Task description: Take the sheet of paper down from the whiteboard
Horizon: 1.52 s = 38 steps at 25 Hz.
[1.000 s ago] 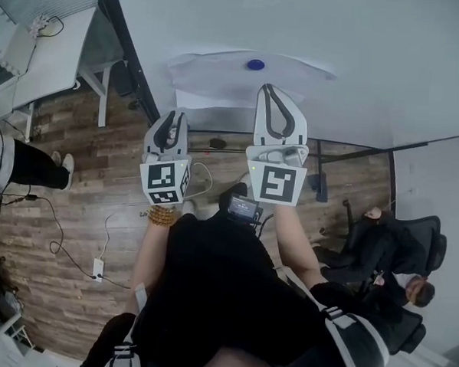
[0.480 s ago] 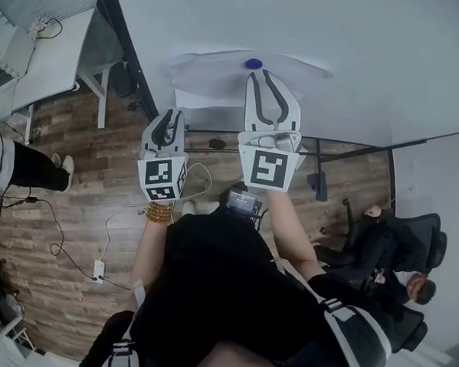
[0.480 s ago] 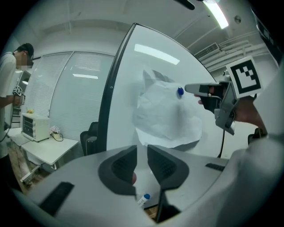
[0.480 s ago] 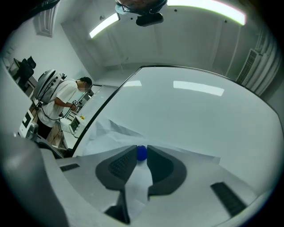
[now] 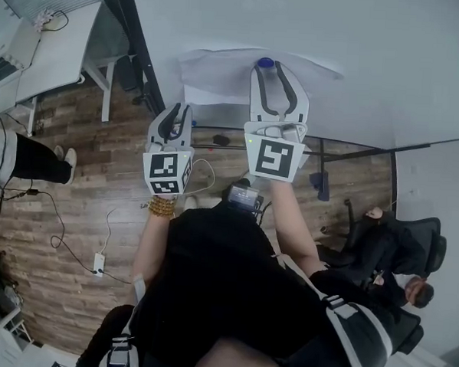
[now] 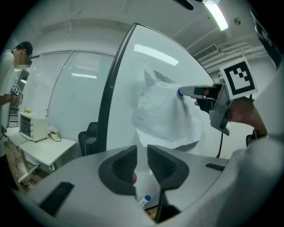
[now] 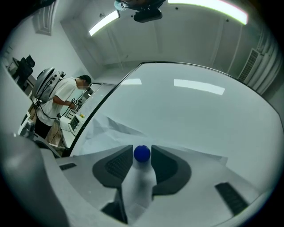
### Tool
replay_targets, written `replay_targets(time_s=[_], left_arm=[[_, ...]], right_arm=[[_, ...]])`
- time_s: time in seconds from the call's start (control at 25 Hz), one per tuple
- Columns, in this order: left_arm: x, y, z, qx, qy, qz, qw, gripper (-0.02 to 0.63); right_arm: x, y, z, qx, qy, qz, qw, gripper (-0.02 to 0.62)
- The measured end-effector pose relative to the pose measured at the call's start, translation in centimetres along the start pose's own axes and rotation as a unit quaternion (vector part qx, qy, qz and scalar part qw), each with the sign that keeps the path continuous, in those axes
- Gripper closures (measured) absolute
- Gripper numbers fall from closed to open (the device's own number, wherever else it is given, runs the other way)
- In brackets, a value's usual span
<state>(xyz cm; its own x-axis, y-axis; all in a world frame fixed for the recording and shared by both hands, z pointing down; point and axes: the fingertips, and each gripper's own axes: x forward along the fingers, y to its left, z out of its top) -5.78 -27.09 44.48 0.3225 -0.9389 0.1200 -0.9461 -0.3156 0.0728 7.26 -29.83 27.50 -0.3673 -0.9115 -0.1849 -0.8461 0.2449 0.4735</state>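
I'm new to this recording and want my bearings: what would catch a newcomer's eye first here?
A crumpled sheet of paper hangs on the whiteboard, pinned by a blue magnet. The right gripper is at the magnet, its fingers opening with the magnet between them. The left gripper hangs lower, to its left, empty.

White desk (image 5: 56, 55) left; power strip (image 5: 98, 265) on floor (image 5: 99, 180).

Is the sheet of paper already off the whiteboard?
No, the sheet of paper hangs on the whiteboard, pinned by a blue magnet.
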Motion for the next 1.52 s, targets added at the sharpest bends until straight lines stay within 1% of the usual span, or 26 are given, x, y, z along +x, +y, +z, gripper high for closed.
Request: replay_targets(time_s=[0.2,0.44,0.56,0.72,0.96,1.16,1.28,1.4,1.52], left_arm=[[0.0,-0.5,0.2,0.005,-0.003,-0.013,0.9999,0.538],[0.0,-0.8,0.5,-0.003,-0.004,-0.019,0.9998,0.538],[-0.1,-0.7,0.7,-0.024,-0.009,-0.025,0.9994,0.538],[-0.1,-1.3,1.1,-0.059,-0.018,-0.05,0.9968,0.538],[0.6,-1.3,0.5,-0.058,-0.003,-0.056,0.9967,0.521],[1.0,-1.3,1.2,-0.068,-0.013,-0.07,0.9952,0.5],[1.4,-1.0,1.1,-0.069,-0.016,-0.063,0.9955,0.5],[1.7,-0.9,1.2,-0.063,-0.021,-0.053,0.9964,0.539],[1.9,-0.9,1.4,-0.048,-0.021,-0.05,0.9974,0.546]], right_arm=[[0.2,-0.4,-0.4,0.013,0.008,0.002,1.0,0.473],[0.1,-1.0,-0.5,0.007,0.011,0.001,1.0,0.476],[0.2,-1.0,-0.5,0.007,0.011,0.002,1.0,0.476],[0.2,-1.1,-0.4,0.009,0.011,0.002,1.0,0.474],[0.2,-0.9,-0.4,0.005,0.01,0.001,1.0,0.474],[0.2,-0.7,-0.3,0.004,0.01,0.001,1.0,0.474],[0.3,-0.6,-0.5,0.005,0.008,0.001,1.0,0.474],[0.4,-0.7,-0.8,0.003,0.009,0.003,1.0,0.474],[0.4,-0.6,-0.7,0.007,0.008,0.001,1.0,0.474]])
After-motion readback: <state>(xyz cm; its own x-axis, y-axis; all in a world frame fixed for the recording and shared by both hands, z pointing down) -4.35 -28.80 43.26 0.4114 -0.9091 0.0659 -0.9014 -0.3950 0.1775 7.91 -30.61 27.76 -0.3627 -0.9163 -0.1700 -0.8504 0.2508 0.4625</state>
